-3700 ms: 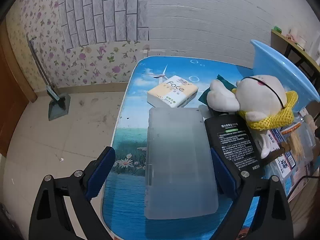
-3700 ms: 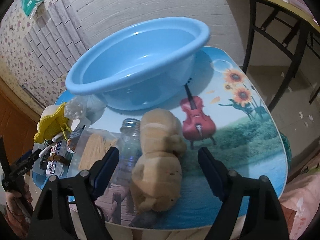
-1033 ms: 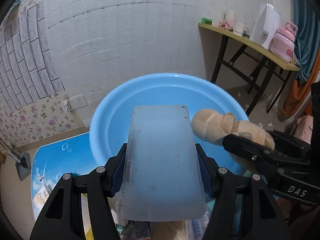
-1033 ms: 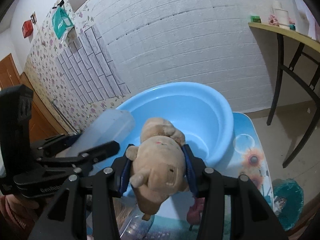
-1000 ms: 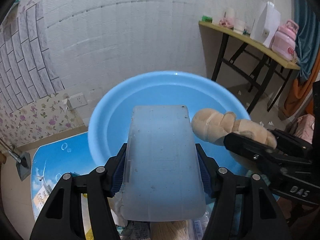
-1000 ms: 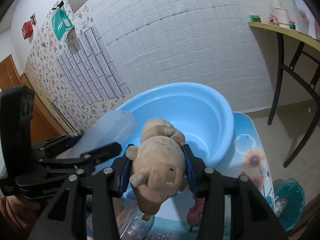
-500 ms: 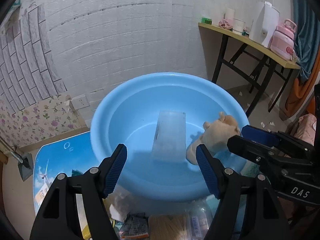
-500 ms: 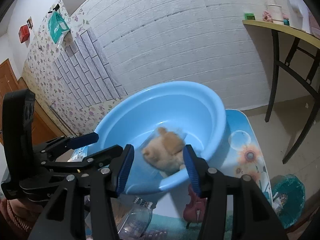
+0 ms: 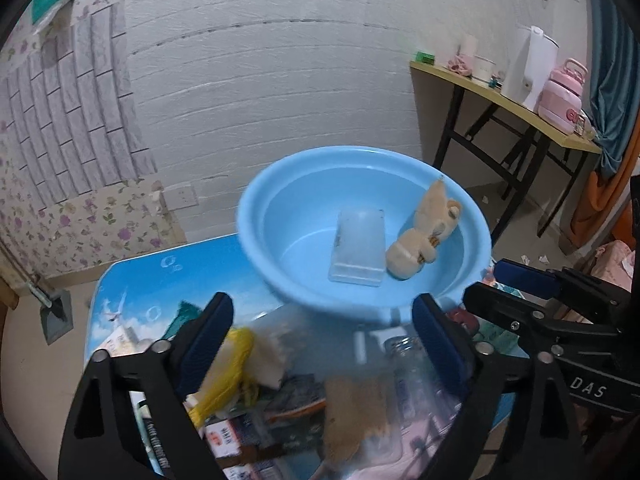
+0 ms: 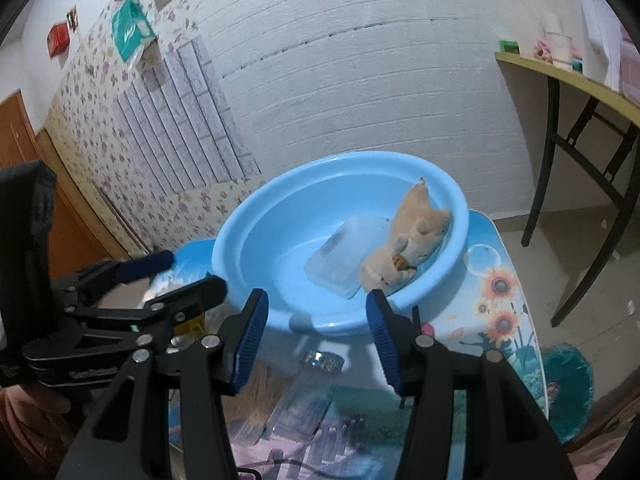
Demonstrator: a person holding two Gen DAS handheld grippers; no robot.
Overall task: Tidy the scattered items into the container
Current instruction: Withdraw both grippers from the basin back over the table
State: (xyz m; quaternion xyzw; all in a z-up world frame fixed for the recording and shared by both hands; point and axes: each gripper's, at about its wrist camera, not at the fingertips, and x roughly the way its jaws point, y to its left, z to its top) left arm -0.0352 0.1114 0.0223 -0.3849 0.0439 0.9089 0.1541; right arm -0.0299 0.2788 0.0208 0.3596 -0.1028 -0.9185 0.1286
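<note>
Container: round light-blue plastic basin (image 9: 280, 184) is set at the far side of the picture-printed worktop (image 9: 160, 280).
Contents: frosted clear plastic case (image 9: 358, 246) lies on the basin floor; tan plush bear (image 9: 424, 236) leans against the right wall, touching the case.
Left gripper (image 9: 324, 332): fingers opening, nothing between them.
Right gripper (image 10: 316, 320): fingers parted, nothing held.
Remaining items: clear glass jar (image 9: 404, 350) and yellow mesh cloth (image 9: 228, 364) are seen near the basin.

White capital letters "DAS" stand on the black body of the right gripper (image 9: 520, 280), low to the right of the round blue plastic basin (image 9: 256, 236). Print also shows on the boxes and packets (image 9: 240, 436) heaped on the table in front of that basin, but it is too blurred to read.
</note>
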